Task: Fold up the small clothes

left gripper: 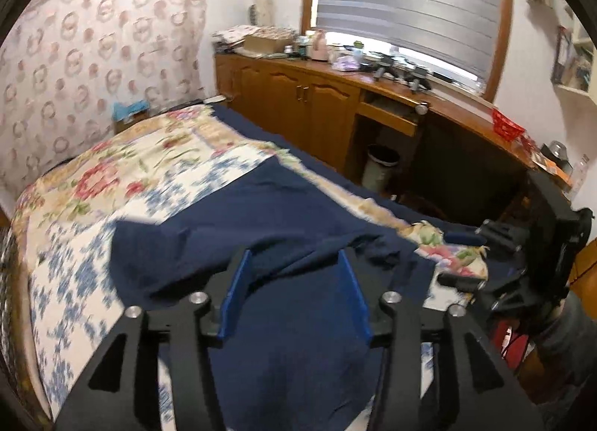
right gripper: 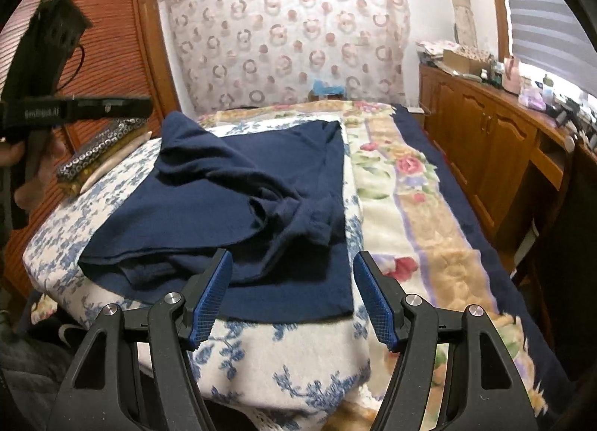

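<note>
We saw the navy garment (right gripper: 238, 214) lying on the bed (right gripper: 429, 214), partly folded, its rumpled sleeve bunched near the centre of the right wrist frame and its flat hem edge running across just above the right tongs (right gripper: 291, 296); those tongs stood open with nothing between the blue pads, the cloth's lower right corner directly ahead of them; in the left wrist frame the left tongs (left gripper: 294, 304) also stood apart, the pads not pressing, with the cloth spread beneath and between them; the garment's long axis ran from the lower centre toward the upper centre of the right wrist frame; we judged the left tongs the nearer, sitting right over the fabric
</note>
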Demonstrator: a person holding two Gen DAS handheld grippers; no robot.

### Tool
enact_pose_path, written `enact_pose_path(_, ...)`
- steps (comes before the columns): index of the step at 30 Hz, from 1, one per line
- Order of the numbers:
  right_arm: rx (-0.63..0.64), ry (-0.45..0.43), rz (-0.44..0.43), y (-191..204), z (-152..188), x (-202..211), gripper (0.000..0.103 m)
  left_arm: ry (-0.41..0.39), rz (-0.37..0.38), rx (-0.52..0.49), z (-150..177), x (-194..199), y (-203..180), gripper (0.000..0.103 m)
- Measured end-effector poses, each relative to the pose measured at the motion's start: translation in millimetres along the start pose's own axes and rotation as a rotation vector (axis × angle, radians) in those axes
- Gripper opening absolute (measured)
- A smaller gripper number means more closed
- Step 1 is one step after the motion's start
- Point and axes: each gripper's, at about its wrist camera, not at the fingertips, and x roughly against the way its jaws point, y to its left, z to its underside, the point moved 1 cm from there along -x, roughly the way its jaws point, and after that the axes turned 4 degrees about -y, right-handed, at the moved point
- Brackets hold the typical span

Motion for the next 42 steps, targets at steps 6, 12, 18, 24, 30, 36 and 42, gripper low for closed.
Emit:
enact_pose_path(6, 0.064, 0.007, -0.033, 15, -19, -20, 0.069, 0.024, -0.088, 0.092, 37, 8, 53, 0.055)
enact_pose_path(12, 0.1, 0.054, -0.038, 15, -37, -58, 0.069, 0.056, -0.139, 0.166, 57, -4, 90, 0.055)
enact_pose_path(18, 0.088, 0.127, -0.072, 6, -41, -88, 0.069, 0.065, -0.139, 0.191, 57, -20, 103, 0.055)
enact_pose_path(24, 0.107, 0.173, -0.093, 9, -30, -100, 0.044, 0.11, -0.168, 0.188, 51, -51, 118, 0.055)
enact_pose_path(30, 0.127, 0.136, -0.094, 12, -31, -89, 0.012, 0.115, -0.16, 0.17, 42, -70, 120, 0.048)
enact_pose_path(36, 0.145, 0.091, -0.087, 15, -32, -79, 0.011, 0.084, -0.136, 0.114, 21, -61, 104, 0.007)
enact_pose_path(42, 0.189, 0.08, -0.052, 19, -29, -79, 0.011, 0.025, -0.096, 0.099, -29, -51, 94, 0.006)
